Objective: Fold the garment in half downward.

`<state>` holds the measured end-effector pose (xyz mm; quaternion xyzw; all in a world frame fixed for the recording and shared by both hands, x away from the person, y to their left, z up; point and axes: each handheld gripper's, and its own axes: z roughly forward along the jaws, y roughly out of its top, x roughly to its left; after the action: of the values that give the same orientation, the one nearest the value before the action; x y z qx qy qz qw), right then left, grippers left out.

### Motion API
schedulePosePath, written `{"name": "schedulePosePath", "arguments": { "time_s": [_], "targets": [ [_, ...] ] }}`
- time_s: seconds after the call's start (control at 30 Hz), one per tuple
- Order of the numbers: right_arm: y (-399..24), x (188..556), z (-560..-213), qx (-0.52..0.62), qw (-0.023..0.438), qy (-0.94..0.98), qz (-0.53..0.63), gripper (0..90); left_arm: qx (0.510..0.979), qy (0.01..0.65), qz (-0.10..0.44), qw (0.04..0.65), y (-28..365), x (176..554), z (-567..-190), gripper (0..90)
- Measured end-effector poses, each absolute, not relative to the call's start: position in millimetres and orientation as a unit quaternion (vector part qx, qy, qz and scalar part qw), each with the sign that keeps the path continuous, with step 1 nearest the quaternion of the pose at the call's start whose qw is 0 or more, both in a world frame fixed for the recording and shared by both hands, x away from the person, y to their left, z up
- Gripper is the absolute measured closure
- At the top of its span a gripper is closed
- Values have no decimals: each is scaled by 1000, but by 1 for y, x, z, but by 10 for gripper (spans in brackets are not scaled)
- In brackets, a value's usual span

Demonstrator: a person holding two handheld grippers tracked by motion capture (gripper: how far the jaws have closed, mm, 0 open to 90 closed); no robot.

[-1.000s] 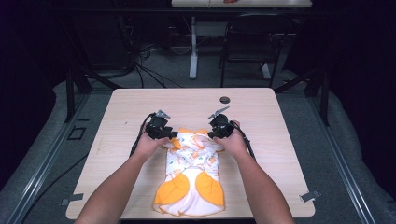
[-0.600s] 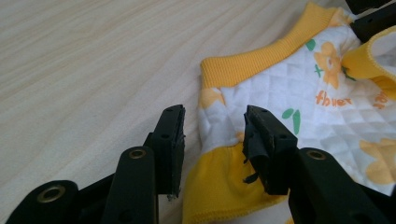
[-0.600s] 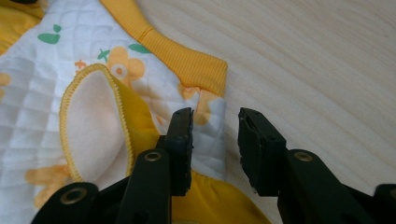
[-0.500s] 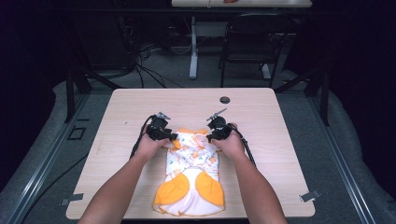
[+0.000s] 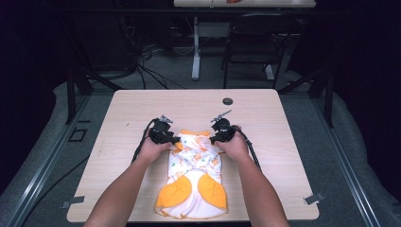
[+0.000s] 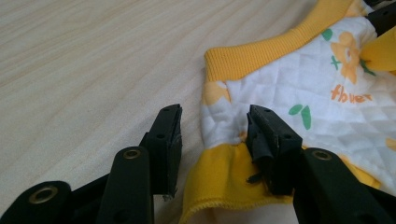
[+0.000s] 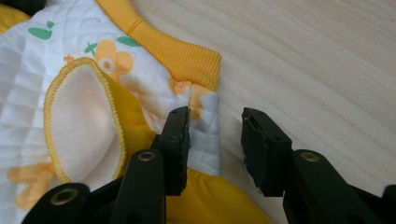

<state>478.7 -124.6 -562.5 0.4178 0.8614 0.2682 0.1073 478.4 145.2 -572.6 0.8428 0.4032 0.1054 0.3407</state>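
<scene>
A small quilted garment (image 5: 195, 177), white with orange flowers and yellow-orange trim, lies flat on the wooden table (image 5: 123, 113), its ribbed hem at the far end. My left gripper (image 5: 176, 139) is at the garment's far left corner. In the left gripper view the gripper (image 6: 214, 140) stands open, with the garment (image 6: 308, 93) edge lying between the jaws. My right gripper (image 5: 213, 139) is at the far right corner. In the right gripper view the gripper (image 7: 215, 135) is open too, straddling the corner of the garment (image 7: 140, 70) beside a turned-up orange flap (image 7: 79, 121).
A small black round disc (image 5: 228, 101) sits on the table beyond the right gripper. Bare wood lies on both sides of the garment. A black chair (image 5: 255, 42), a table leg (image 5: 195, 52) and floor cables (image 5: 142, 71) stand beyond the far edge.
Both hands have edged slightly toward the person and inward at the garment's far corners. The garment lies much as it did.
</scene>
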Motion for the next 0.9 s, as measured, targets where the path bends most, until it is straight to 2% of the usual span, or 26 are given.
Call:
{"name": "schedulePosePath", "arguments": {
  "time_s": [0.07,0.17,0.23,0.4,0.5,0.67,0.9],
  "targets": [
    [-125,479,-563,416,104,862,271,627,844,404,104,339,144,477,-572,595],
    [-123,478,-562,409,99,866,271,706,849,398,103,333,141,476,-571,672],
    [-122,477,-562,408,97,867,269,754,850,397,103,331,140,475,-571,677],
    [-121,475,-562,412,90,863,278,828,850,399,98,328,139,474,-570,758],
    [-118,473,-562,399,102,871,270,876,850,404,92,326,138,474,-569,813],
    [-116,472,-561,396,104,873,264,884,851,407,88,320,136,475,-567,832],
    [-118,469,-552,384,101,876,272,887,845,405,82,339,141,471,-558,842]
  ]
}}
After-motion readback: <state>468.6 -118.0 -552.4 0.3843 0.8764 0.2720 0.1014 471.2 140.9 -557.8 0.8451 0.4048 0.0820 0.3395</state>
